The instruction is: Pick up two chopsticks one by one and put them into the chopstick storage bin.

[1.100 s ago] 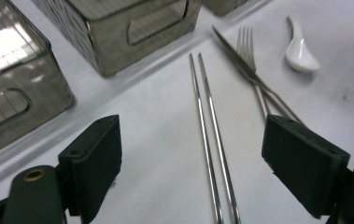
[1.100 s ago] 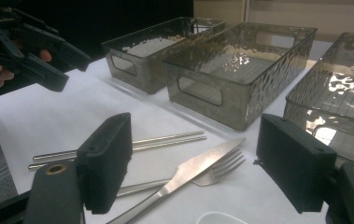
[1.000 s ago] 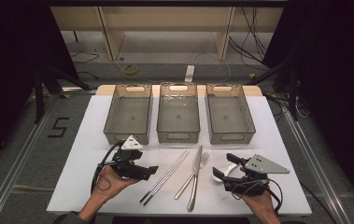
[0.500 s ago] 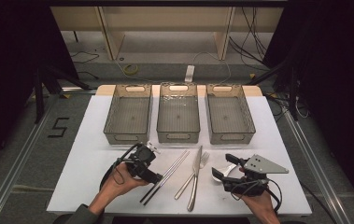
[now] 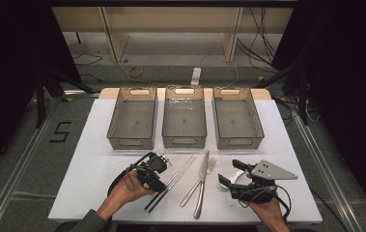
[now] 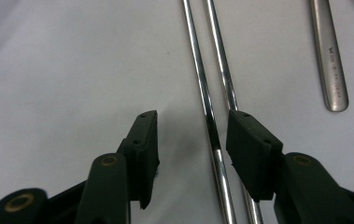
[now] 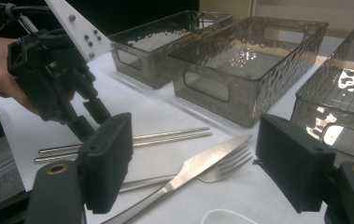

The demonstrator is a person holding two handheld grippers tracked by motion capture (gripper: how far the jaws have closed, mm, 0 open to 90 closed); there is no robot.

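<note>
Two metal chopsticks [image 5: 179, 173] lie side by side on the white table [image 5: 98, 164], with a knife [image 5: 201, 191] and a fork [image 5: 206, 171] to their right. My left gripper [image 5: 159, 181] is tipped down over the chopsticks, open. In the left gripper view its pads [image 6: 146, 140] straddle the left chopstick [image 6: 208, 116]; the other chopstick [image 6: 225, 84] runs under the right pad. My right gripper [image 5: 229, 173] rests open right of the fork, nothing between its pads [image 7: 109, 158]. A white spoon bowl [image 7: 221, 217] lies just below its jaws.
Three grey see-through bins [image 5: 133, 123] [image 5: 184, 121] [image 5: 237, 122] stand in a row behind the cutlery. The knife handle's end [image 6: 332, 70] lies right of the chopsticks. In the right gripper view the other hand's gripper [image 7: 88, 121] stands over the chopsticks [image 7: 165, 136].
My left gripper has moved right from the table's left part and tipped down over the chopsticks. The right gripper has stayed in place.
</note>
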